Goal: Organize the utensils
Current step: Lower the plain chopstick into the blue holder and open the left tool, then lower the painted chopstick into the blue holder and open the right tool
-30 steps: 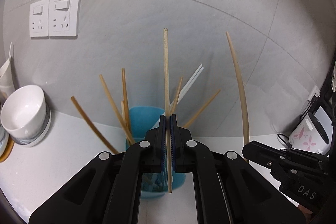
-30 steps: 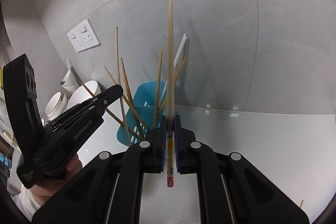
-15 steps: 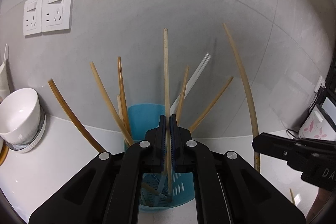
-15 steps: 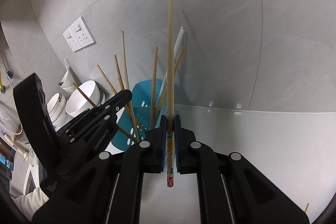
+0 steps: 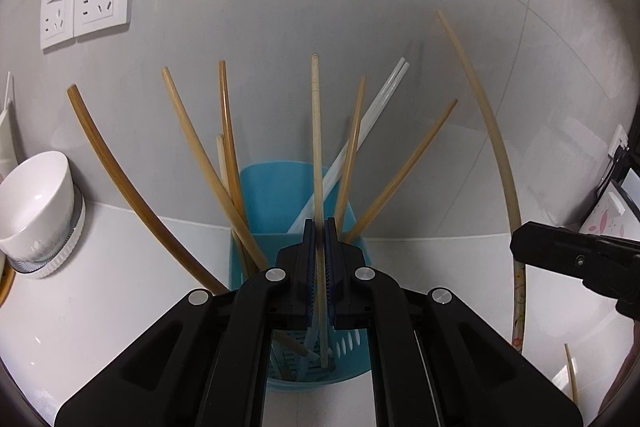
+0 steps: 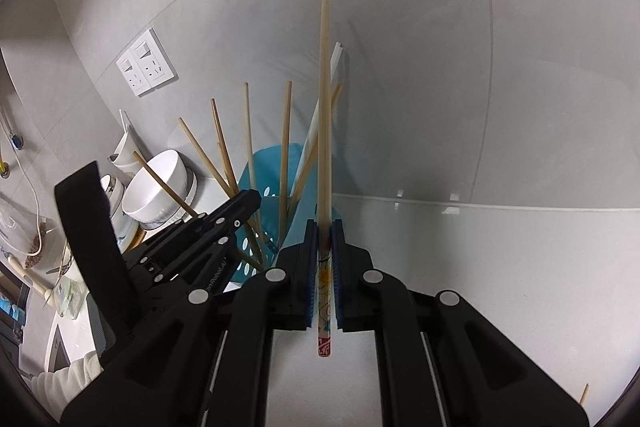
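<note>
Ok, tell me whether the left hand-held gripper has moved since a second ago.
Yes. The left hand-held gripper has come closer to and down over the blue holder; its chopstick tip, earlier in front of the holder, now sits inside.

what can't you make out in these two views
- Left view: the lower ends of the chopsticks in the blue holder are hidden by the left gripper.
- Left view: the frame edge crops the right gripper.
- Right view: a stick at the bottom right is cropped.
- Right view: the left-edge clutter is too small to identify.
</note>
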